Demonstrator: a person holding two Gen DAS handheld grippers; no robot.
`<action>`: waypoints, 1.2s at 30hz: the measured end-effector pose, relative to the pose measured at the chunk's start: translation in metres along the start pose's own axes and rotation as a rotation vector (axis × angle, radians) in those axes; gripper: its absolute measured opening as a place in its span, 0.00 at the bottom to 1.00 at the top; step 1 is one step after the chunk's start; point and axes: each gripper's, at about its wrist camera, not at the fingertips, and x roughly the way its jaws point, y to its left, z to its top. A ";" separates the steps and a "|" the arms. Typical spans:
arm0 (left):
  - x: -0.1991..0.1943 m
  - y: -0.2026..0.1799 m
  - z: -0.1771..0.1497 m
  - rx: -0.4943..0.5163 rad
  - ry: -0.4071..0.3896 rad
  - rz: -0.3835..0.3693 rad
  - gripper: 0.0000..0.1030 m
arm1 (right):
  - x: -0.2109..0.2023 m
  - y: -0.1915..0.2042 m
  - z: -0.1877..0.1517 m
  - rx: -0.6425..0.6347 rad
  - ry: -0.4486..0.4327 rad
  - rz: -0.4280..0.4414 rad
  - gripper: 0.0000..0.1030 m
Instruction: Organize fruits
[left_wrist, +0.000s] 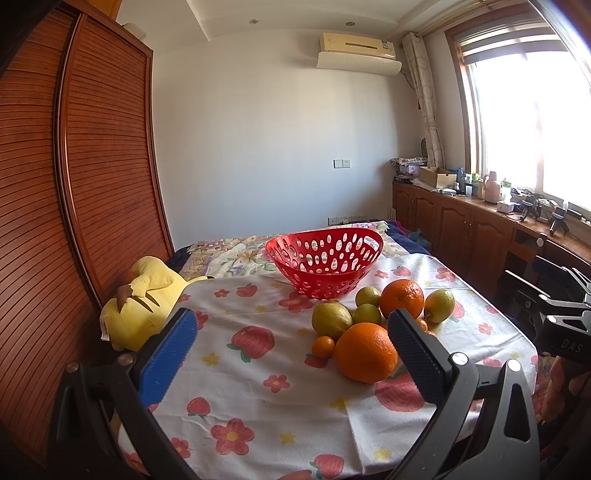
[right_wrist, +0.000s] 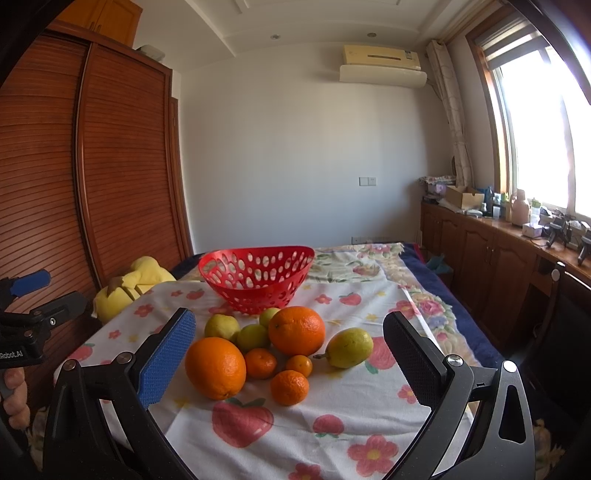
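Nearby, a yellow plush toy (left_wrist: 142, 302) flanks the red basket (left_wrist: 324, 266).

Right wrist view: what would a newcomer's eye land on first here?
The red basket stands empty at the far side of the strawberry-print cloth. Just in front of it lies a cluster of fruit: two big oranges, small mandarins and yellow-green lemons, none in the basket yet. A yellow plush toy sits to the left by the wardrobe, and both grippers' jaws are open.
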 end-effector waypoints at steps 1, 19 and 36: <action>-0.001 0.000 0.000 0.000 0.000 0.000 1.00 | 0.000 0.000 0.000 0.000 0.000 0.000 1.00; 0.015 0.000 -0.012 -0.004 0.047 -0.010 1.00 | 0.010 0.003 -0.010 -0.019 0.047 0.004 1.00; 0.068 -0.006 -0.044 -0.017 0.169 -0.081 1.00 | 0.060 -0.012 -0.041 -0.044 0.190 0.062 0.89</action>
